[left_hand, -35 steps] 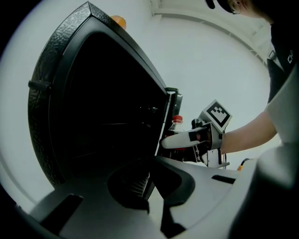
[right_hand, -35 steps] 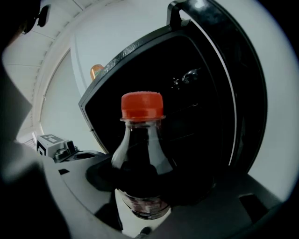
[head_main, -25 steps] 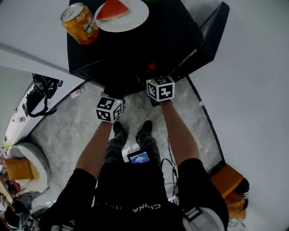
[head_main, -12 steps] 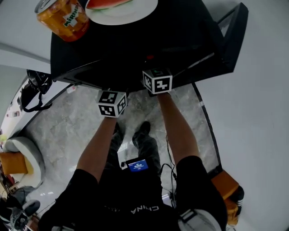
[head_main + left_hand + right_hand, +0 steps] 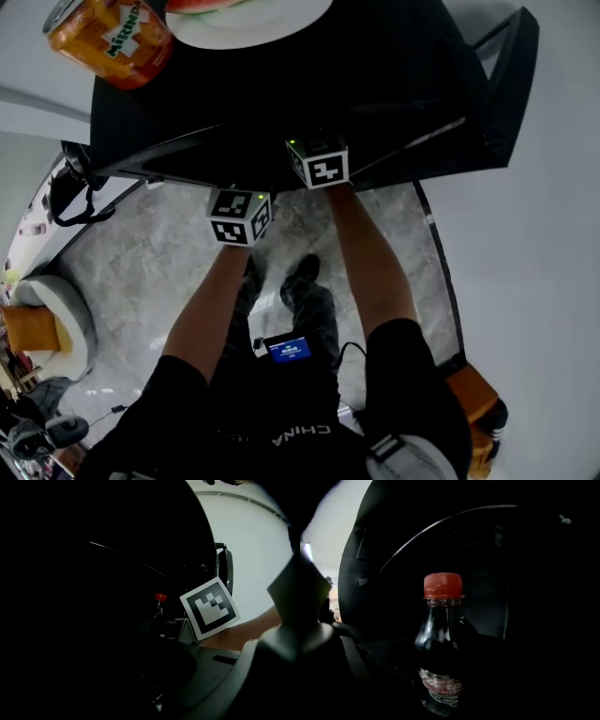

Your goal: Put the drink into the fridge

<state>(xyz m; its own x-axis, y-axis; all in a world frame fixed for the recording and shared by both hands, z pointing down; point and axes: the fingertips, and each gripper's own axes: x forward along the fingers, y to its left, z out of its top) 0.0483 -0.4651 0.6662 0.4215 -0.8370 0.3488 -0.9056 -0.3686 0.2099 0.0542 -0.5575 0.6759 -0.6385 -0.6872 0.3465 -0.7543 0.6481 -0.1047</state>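
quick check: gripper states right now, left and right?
Left gripper: cannot be told, its view is too dark.
Right gripper: closed on the red-capped bottle.

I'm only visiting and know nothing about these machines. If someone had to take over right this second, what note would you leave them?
Right claw: closed on the dark bottle, which has a red cap and is upright, facing into the black fridge.
Left claw: beside the right one at the fridge opening. Its view is too dark to tell open from shut, and nothing shows in it.
Done: bottle is in hand and the fridge door is open.
Left: set the bottle down inside, let go, pull both claws out, and probably close the door.
The orange can and watermelon plate sit on top of the fridge.
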